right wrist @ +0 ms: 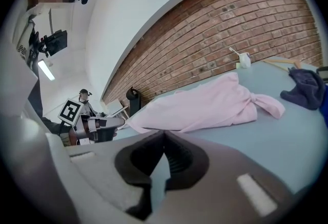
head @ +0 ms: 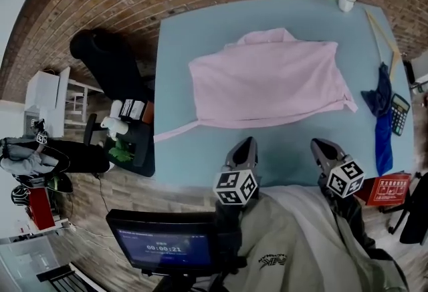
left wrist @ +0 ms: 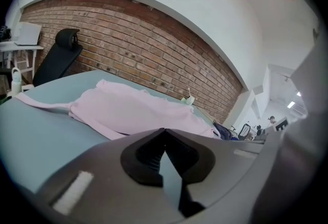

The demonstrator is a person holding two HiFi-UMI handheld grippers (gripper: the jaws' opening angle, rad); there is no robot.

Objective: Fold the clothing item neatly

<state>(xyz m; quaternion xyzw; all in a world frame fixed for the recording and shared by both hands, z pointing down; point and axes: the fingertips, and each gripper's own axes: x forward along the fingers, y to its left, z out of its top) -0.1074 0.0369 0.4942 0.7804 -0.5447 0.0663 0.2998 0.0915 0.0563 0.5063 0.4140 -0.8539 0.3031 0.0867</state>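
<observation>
The pink shirt (head: 267, 80) lies rumpled at the middle of the table (head: 194, 147). Soft, light and limp, it is probably best pinched at its near corners. The left gripper (head: 245, 143) and right gripper (head: 322, 146) hover at the near edge, fingers (left wrist: 143, 156) clenched on nothing.

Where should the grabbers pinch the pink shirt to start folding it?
Probably its two near corners, coming from the near edge of the table. The shirt lies spread flat with its long near edge facing both grippers, so the left gripper could pinch the left corner and the right gripper the right one. Both are shut now and must open first.
</observation>
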